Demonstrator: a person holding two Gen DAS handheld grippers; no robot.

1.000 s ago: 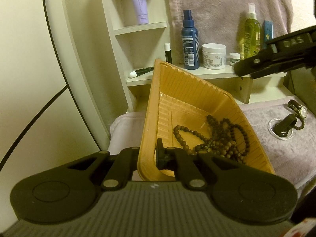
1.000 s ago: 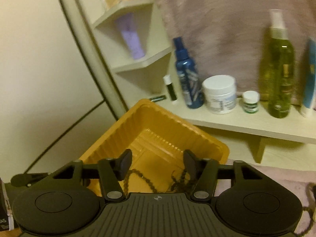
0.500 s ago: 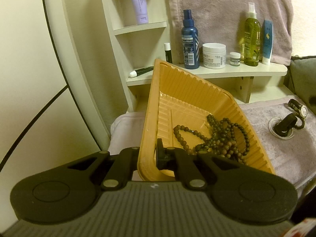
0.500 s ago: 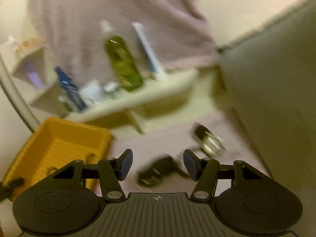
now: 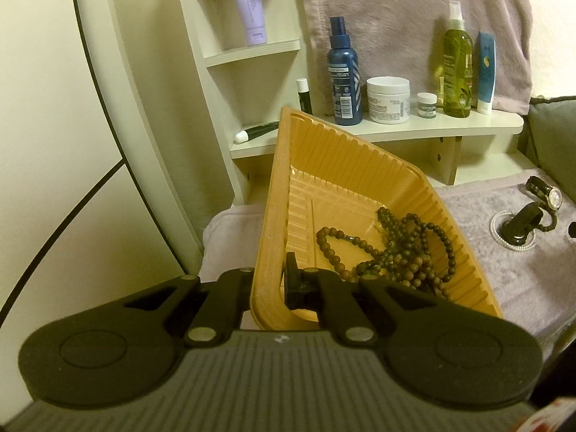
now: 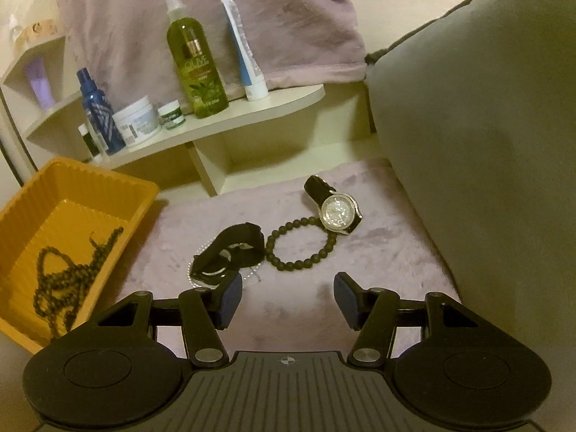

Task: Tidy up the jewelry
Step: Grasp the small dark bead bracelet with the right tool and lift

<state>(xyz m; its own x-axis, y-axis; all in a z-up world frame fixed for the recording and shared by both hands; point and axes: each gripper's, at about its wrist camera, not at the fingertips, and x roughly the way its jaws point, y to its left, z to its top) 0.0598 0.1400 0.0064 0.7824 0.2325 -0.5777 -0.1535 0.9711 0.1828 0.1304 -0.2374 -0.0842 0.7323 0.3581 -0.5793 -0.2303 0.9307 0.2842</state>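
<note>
**Step in hand: collecting the loose pieces into the tray**

The left gripper (image 5: pixel 268 284) is clamped shut on the near wall of the orange tray (image 5: pixel 273 194), one finger outside the wall and one inside. The tray is tilted, its left side raised, and sits at the left edge of the mauve mat (image 6: pixel 360 252). A tangle of brown bead strings (image 5: pixel 392 252) lies in the lower part of the tray.

The right gripper (image 6: pixel 288 300) is about half open and holds nothing. It hovers low over the near middle of the mat.

Items not yet in the tray, all on the mat ahead of the right gripper:
- a black strap (image 6: pixel 234 248), nearest the left fingertip, lying on a thin pearl-like ring (image 6: pixel 192 277);
- a black bead bracelet (image 6: pixel 300 243), just beyond the gap between the fingers;
- a wristwatch (image 6: pixel 336 208), toward the far right of the mat, touching the bracelet.

Next move, as judged: advance the right gripper to one piece, probably the bracelet, straddle its beads, close, then carry it left over the tray rim. The beads lie flat on soft pile, so the fingertips likely need to press into the mat.
</note>
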